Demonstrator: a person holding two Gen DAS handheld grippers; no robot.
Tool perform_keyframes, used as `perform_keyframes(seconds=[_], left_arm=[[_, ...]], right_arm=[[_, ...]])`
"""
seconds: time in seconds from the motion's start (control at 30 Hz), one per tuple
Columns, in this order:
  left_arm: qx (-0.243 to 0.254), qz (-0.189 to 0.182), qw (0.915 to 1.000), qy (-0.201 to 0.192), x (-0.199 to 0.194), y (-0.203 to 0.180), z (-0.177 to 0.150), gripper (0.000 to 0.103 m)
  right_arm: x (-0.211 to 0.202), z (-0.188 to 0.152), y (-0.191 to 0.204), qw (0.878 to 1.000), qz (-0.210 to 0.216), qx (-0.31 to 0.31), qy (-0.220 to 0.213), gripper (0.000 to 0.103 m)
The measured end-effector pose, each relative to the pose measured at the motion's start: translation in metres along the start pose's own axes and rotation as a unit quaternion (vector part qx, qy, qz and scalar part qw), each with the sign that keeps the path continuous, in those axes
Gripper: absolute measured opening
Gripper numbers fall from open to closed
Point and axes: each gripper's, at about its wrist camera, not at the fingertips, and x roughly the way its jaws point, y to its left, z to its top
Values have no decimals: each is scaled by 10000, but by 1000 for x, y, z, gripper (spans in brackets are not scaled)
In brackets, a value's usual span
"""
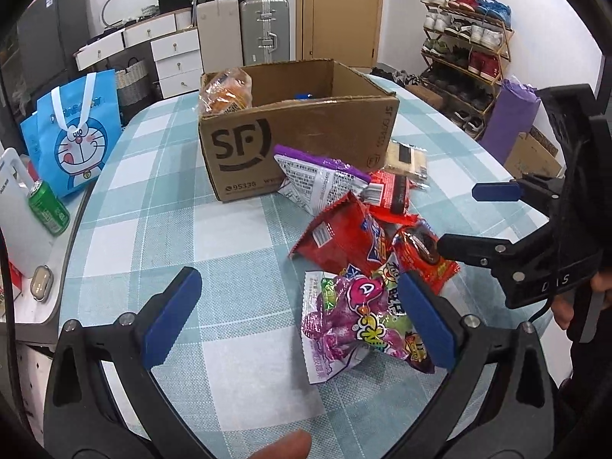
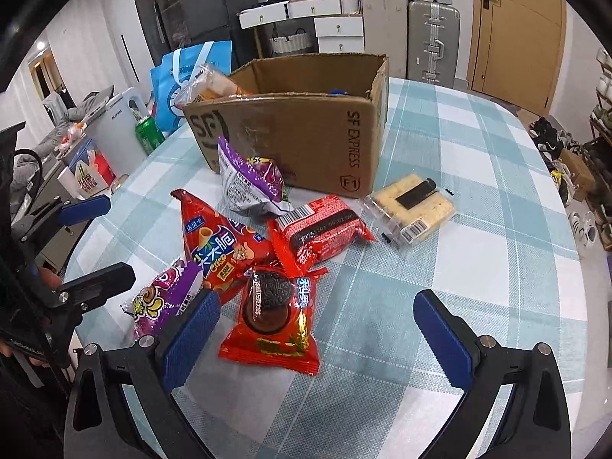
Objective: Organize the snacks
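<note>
An open SF cardboard box (image 1: 290, 130) (image 2: 306, 126) stands on the checked table with an orange snack bag (image 1: 225, 90) inside its left corner. In front of it lies a pile of snacks: a purple candy bag (image 1: 352, 317) (image 2: 164, 298), a red crisp bag (image 1: 344, 237) (image 2: 218, 244), a red cookie pack (image 2: 273, 317) (image 1: 422, 252), a red wafer pack (image 2: 325, 225), a purple-white bag (image 1: 321, 179) (image 2: 248, 179) and a clear pack of bars (image 2: 413, 206) (image 1: 405, 158). My left gripper (image 1: 298, 317) is open, its right finger over the purple candy bag. My right gripper (image 2: 317, 336) is open around the cookie pack.
A green can (image 1: 48, 206) (image 2: 149, 134) and a blue Doraemon bag (image 1: 74, 137) stand left of the table. A shoe rack (image 1: 466, 57), suitcases (image 1: 264, 26) and drawers (image 1: 172, 53) line the room behind. The table edge (image 1: 72, 229) curves on the left.
</note>
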Motion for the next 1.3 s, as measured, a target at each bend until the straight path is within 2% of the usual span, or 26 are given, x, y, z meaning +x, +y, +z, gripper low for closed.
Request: perform_keyframes(seconds=[0.3,0.63,0.8,0.97,1.1,1.3], left_arm=[[11,34,9999,150,12,2,-1,102],[-43,-38,9998,199,12,3,-1,102],[19,-256,9992,304,15,-3,-3,102],[158,-622,9967,500,22,-16,-9,102],[221,-617,9961,593,31,-22,-13,102],[-40,-654,9945,818,45,-13,-16,102]], right_arm=[[20,-4,2,9996,9,-47,278,103],[38,-10,10,9977,-242,-333,532,103],[33,-10,-6,9976,-380,-230,524,103],[32,-10,-15,9978,-380,-169,518,103],[33,-11,-15,9977,-368,-217,533,103],[34,-12,-11,9976,-356,-247,531,103]])
